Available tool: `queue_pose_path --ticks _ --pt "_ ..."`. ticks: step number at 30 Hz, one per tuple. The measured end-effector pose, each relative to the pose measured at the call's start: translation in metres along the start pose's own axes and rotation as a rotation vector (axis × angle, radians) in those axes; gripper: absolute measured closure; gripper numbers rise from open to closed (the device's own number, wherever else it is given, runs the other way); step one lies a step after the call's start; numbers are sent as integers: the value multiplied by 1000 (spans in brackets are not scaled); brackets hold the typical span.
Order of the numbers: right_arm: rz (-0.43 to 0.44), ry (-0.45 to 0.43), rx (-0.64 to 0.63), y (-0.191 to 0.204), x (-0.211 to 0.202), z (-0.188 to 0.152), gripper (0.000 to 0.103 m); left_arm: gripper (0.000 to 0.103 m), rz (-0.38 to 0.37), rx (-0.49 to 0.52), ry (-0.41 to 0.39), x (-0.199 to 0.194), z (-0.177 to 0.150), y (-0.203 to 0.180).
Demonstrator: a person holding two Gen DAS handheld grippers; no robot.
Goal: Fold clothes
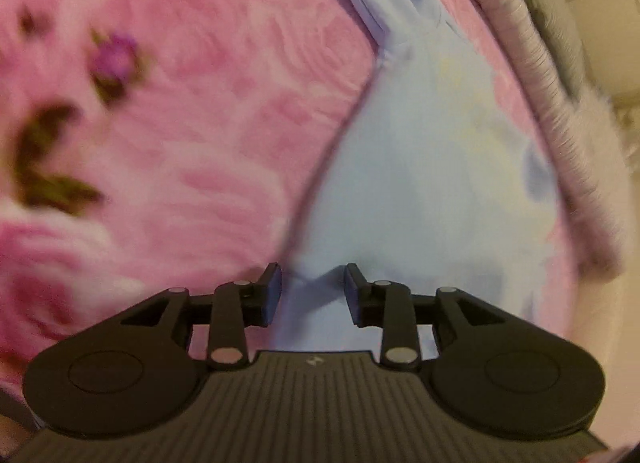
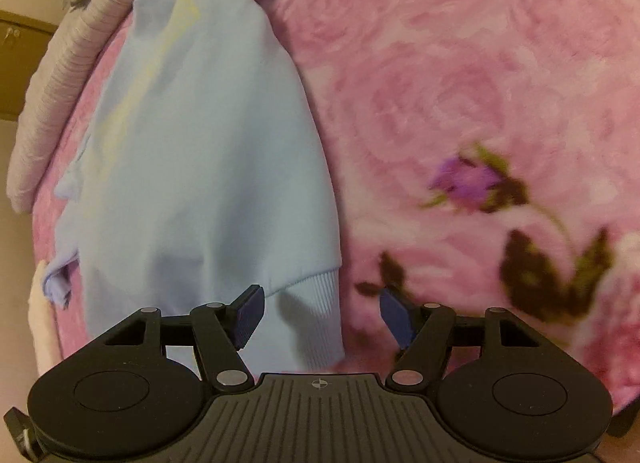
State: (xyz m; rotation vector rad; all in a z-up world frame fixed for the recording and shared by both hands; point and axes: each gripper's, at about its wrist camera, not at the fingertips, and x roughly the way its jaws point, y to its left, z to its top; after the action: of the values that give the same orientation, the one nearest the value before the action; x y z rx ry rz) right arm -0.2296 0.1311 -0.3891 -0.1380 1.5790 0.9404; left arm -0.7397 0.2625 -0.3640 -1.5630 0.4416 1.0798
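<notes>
Light-blue sweatshirt [image 2: 208,167] is lying on the pink floral blanket [image 2: 460,75]. L gripper [image 1: 313,295] is hovering spread over its fabric; R gripper [image 2: 320,315] is straddling the ribbed cuff [image 2: 316,319], spread. Next fold likely needs a pinch at the cuff.

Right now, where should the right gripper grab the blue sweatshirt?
Take the ribbed hem corner, where the sweatshirt ends on the blanket. The right gripper is open and already straddles it, so come straight ahead, low. The thick band there probably gives a firmer hold than the flat body.
</notes>
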Motion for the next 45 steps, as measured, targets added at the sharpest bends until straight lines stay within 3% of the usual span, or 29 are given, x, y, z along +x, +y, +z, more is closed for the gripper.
queue_pose_path --ticks 1,2,3,4,5,10,13,15,16,17,18,21,23,28,30,33,37,40,42,45 --pt "-5 -18 -10 3 3 -1 36 75 -29 -15 8 9 -2 -1" --pt "-13 -27 -39 9 4 -2 51 81 -11 7 10 6 -4 -4" --pt "-23 -25 -73 15 3 -1 75 91 7 30 13 3 -7 -8" --pt "-26 -20 -100 19 1 2 94 92 25 53 15 1 -9 -12" --pt "-23 -17 -123 23 -5 4 98 94 44 75 17 -2 -12 -16" --pt "-34 -8 -159 34 -47 6 98 94 135 189 29 -15 -25 -34" --pt "-123 90 -151 31 -27 2 97 88 191 257 36 -23 -32 -46" --pt "-247 169 -181 32 -5 2 78 88 254 260 60 -19 -35 -43" --pt "-324 180 -214 38 1 2 57 88 269 233 61 -17 -33 -38" --pt "-358 149 -236 44 0 3 47 88 264 210 49 -19 -30 -35" --pt "-368 95 -251 51 -5 6 46 86 260 195 25 -25 -25 -34" --pt "-368 -12 -279 73 -15 22 46 83 252 165 -46 -40 -8 -31" --pt "-311 -44 -264 86 -13 33 46 80 253 163 -111 -48 10 -32" --pt "-213 -25 -223 127 19 52 46 79 252 125 -193 -44 74 -21" --pt "-170 -25 -217 147 32 58 46 77 208 67 -225 -44 93 -10" --pt "-135 -28 -199 176 55 69 46 71 105 -103 -296 -52 138 6" --pt "-162 -32 -199 205 79 78 46 67 -27 -355 -383 -56 194 36" --pt "-187 -29 -167 216 95 86 46 66 -85 -497 -435 -57 226 64" --pt "-198 -25 -144 222 101 88 46 67 -78 -471 -462 -51 249 70" --pt "-222 -23 -135 230 105 86 46 68 70 -148 -479 -43 281 59"
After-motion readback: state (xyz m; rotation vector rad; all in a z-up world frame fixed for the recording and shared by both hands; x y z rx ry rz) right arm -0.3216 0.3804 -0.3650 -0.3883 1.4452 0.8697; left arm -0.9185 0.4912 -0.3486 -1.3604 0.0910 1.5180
